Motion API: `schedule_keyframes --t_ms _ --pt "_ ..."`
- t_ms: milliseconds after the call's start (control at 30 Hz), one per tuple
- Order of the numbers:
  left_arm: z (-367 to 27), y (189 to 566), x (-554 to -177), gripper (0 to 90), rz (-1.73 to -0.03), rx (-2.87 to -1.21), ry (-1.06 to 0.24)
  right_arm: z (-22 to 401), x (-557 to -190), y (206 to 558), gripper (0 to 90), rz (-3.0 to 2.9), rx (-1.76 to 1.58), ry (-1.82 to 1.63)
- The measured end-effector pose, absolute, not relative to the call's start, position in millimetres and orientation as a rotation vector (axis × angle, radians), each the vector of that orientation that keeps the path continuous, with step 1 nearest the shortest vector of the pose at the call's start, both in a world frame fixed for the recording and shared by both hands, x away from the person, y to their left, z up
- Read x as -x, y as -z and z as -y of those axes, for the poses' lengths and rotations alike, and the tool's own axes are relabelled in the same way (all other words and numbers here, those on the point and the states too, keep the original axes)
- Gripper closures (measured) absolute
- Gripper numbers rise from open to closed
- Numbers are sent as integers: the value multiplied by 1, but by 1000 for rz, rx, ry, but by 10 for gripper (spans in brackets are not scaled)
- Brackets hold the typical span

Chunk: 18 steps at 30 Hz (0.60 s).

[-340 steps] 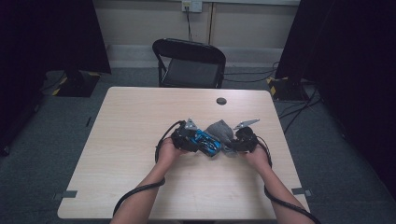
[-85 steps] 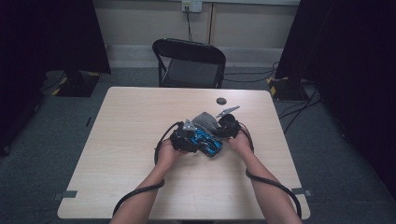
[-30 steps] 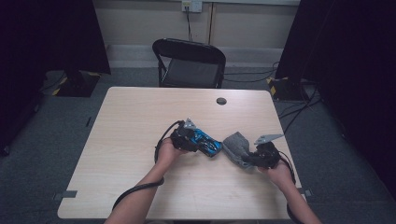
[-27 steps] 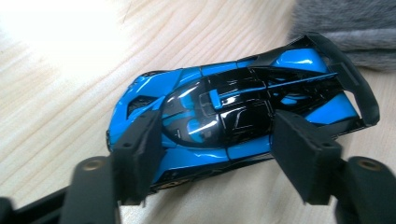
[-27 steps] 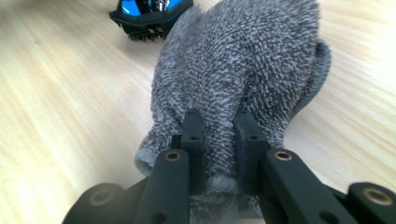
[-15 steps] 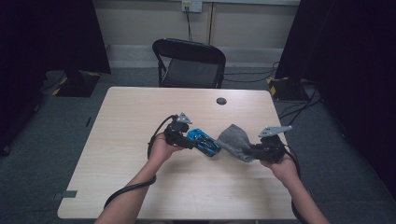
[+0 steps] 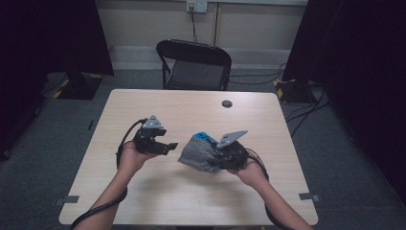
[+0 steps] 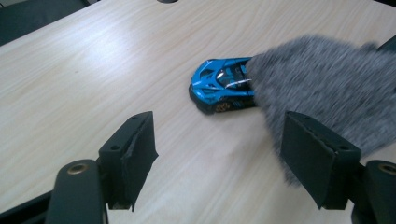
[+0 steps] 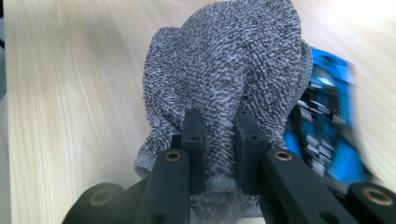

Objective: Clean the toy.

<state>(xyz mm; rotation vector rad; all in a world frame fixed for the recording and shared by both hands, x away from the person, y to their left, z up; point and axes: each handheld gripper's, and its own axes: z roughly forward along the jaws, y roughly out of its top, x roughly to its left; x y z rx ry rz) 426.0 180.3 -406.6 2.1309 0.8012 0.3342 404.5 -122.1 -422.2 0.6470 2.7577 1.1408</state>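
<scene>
Pinching grey cloth (image 9: 224,79) with right gripper (image 9: 218,140), jaws pressed together, draping over blue toy car (image 8: 222,84) | keeping left gripper (image 8: 224,158) spread, empty, leaving room.

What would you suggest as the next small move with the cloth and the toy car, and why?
Probably draw the grey cloth clear of the blue toy car: the right gripper is shut on it, its edge lies over the car's rear, and the left gripper, jaws just closing slightly, stands open and empty.
</scene>
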Motion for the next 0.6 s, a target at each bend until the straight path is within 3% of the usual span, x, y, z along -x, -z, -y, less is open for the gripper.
schedule_keyframes --t_ms 467,600 --pt "-210 434 -387 273 -873 -2099 -290 32 -406 454 758 -2928 -381 -1084" --pt "-217 441 -383 289 -893 -2098 -275 19 -413 466 679 -2942 -369 -1059"
